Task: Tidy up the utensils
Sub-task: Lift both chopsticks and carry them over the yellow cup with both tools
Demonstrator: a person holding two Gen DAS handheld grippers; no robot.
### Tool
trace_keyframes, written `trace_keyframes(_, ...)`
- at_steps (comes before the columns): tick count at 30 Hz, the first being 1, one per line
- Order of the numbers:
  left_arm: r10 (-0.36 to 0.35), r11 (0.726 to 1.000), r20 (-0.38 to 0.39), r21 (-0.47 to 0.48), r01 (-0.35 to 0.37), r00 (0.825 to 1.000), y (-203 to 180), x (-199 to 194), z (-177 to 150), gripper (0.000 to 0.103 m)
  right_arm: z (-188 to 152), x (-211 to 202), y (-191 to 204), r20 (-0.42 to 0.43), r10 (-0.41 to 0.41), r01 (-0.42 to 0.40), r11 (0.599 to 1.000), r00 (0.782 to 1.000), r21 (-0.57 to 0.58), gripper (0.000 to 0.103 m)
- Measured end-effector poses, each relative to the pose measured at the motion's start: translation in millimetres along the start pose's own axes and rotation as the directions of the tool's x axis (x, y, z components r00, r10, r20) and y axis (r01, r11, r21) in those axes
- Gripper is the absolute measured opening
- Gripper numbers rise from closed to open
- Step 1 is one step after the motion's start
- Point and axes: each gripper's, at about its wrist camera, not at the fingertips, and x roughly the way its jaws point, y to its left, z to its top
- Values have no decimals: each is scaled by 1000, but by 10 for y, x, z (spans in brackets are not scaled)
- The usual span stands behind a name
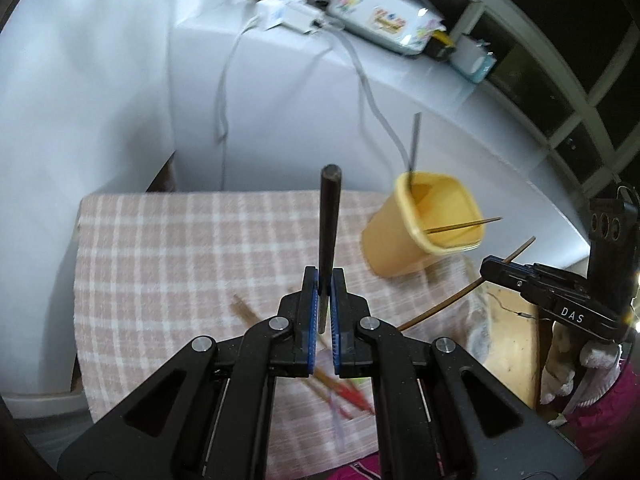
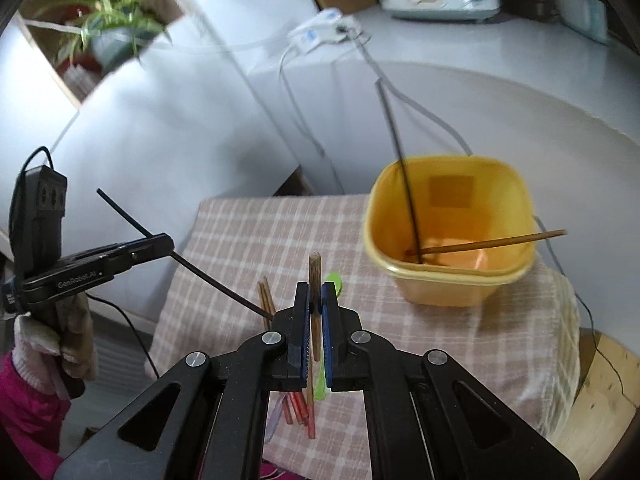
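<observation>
Chopsticks are the job here: the left gripper (image 1: pixel 325 292) is clamped on a black chopstick (image 1: pixel 329 216), the right gripper (image 2: pixel 316 300) on a brown wooden chopstick (image 2: pixel 315 280), each stick pinched near its middle and poking up between the jaws. The yellow container (image 2: pixel 448 280) stands on the checked cloth (image 2: pixel 248 232) over the counter, already holding one black and one brown stick leaning against its rim. More chopsticks, red and brown, and a green utensil (image 2: pixel 334 280) lie loose on the cloth, just below the grippers.

To my eye the step in hand is carrying both sticks to the container. Done well, each stick's lower tip should clear the rim before release, one gripper at a time so they don't collide. The leaning sticks could deflect a newcomer, so aim for the open side.
</observation>
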Motion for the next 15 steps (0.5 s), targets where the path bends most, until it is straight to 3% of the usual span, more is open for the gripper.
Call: trace_keyframes(15,-136,985,68,118,128,988,-787,-57,427,4,138,-982,-389,219,-40,14,993,975,120,4)
